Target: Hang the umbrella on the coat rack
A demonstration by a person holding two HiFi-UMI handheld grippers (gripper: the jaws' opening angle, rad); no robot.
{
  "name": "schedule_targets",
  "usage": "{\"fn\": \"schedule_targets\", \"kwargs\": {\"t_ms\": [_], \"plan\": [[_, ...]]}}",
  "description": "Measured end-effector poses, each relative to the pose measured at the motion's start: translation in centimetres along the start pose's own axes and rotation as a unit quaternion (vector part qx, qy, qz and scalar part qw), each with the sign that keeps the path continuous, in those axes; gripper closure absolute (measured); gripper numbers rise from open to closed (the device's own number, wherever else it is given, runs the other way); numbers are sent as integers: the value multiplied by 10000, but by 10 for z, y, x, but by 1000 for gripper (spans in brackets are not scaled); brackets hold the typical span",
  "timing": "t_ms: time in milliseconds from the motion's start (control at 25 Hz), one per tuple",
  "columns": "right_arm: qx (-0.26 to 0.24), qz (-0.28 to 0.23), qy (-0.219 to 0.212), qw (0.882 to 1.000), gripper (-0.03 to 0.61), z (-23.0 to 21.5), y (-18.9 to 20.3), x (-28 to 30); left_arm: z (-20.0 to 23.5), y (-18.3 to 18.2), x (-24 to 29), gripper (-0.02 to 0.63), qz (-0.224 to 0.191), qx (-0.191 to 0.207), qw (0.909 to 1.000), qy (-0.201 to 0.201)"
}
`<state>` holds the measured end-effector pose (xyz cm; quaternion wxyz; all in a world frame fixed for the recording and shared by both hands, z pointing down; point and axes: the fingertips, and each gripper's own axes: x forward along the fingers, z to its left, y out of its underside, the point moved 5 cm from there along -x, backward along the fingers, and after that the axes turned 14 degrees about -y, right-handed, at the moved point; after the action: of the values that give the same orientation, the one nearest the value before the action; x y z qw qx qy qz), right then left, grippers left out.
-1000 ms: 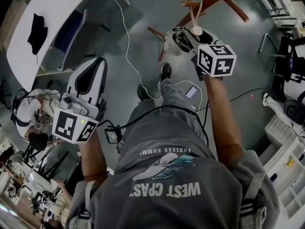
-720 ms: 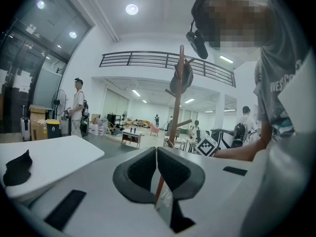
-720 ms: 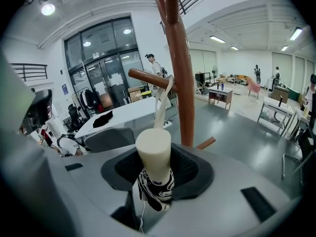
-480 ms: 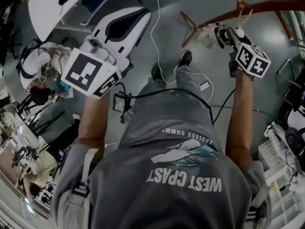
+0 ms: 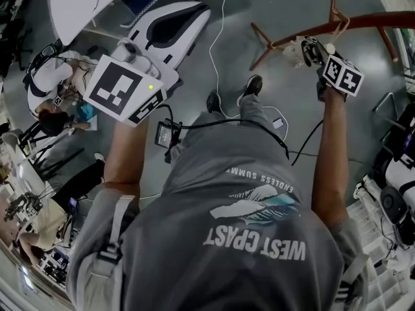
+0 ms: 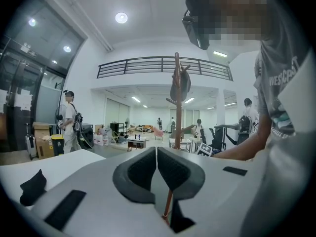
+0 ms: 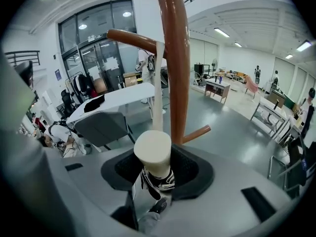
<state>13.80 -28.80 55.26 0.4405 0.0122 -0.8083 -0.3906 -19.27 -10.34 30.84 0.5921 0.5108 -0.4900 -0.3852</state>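
My right gripper (image 5: pixel 316 49) is shut on the folded umbrella (image 5: pixel 299 48), right beside the brown wooden coat rack (image 5: pixel 369 22). In the right gripper view the umbrella's cream handle end (image 7: pixel 153 152) sticks up between the dark pads. Its cream strap (image 7: pixel 158 83) runs up to a peg (image 7: pixel 132 36) on the rack's pole (image 7: pixel 175 58), and black and white fabric (image 7: pixel 159 179) shows below the handle. My left gripper (image 5: pixel 194 17) is held up at the left, shut with nothing in it (image 6: pixel 156 154). The rack (image 6: pixel 177 95) shows far ahead of it.
A white table (image 5: pixel 68 8) with a black cloth stands at the upper left. People sit on the floor at the left (image 5: pixel 52 76). A white cable (image 5: pixel 217 44) and a phone (image 5: pixel 279 123) lie on the grey floor. Shelving (image 5: pixel 389 238) stands at the right.
The right gripper has carried the umbrella up to the rack, away from the body. The left gripper has risen and come nearer the head camera. The view has swung left.
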Motion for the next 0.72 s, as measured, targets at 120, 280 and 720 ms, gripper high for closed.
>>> {"fn": "schedule_targets", "kwargs": {"t_ms": [120,280,720], "plan": [[136,-1,26,9999,400,2,3,5,5,-2,-13,591,-67,24,10000,-47],[247,-143,111,9995,489,6,-6,3,14,-6,-26,591,-126,30,9999,-106],[70,-873,219,9959,495,45,-18,-69,17,-27,-48,591,-472,74,9989,30]]}}
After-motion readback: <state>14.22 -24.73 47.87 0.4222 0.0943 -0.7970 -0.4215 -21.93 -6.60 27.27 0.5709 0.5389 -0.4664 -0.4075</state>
